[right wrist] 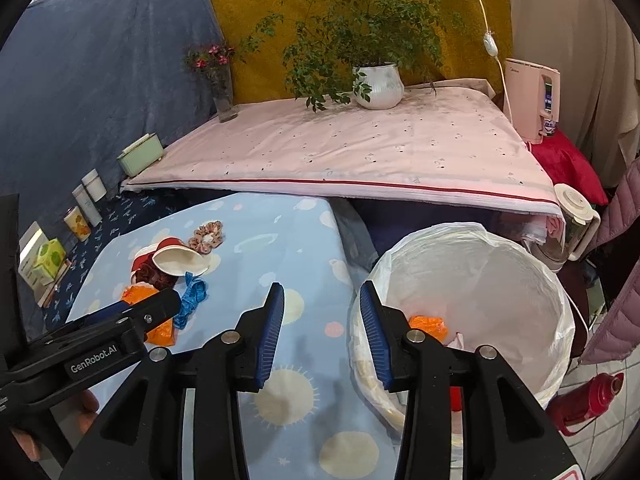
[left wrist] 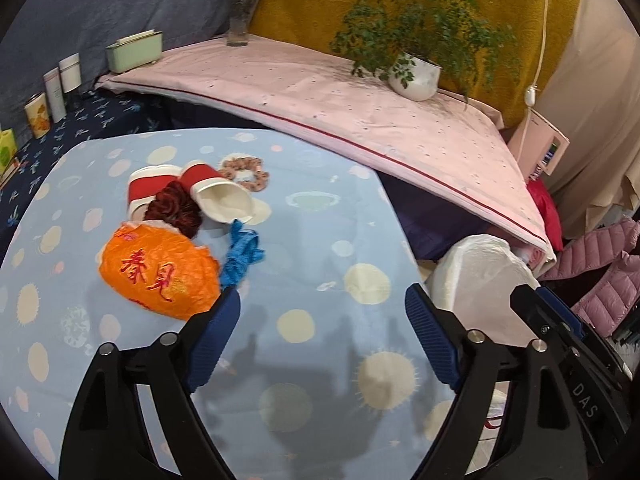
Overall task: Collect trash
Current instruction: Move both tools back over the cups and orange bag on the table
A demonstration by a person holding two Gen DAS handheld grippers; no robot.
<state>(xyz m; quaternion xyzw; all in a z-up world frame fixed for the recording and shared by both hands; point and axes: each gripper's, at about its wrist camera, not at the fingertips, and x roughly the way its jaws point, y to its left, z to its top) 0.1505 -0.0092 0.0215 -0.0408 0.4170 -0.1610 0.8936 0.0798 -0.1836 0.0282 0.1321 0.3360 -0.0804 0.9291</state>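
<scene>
With both my left gripper (left wrist: 322, 312) and right gripper (right wrist: 322, 334) spread and empty, I risk snagging the blue ribbon (left wrist: 241, 254) or scrunchies while grabbing the orange wrapper (left wrist: 158, 274) beside it, far from the bin (right wrist: 480, 248)

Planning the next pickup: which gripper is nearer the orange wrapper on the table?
Left. The left gripper is open with one finger right beside the orange wrapper. The right gripper is open farther off, at the table's edge by the bin.
</scene>
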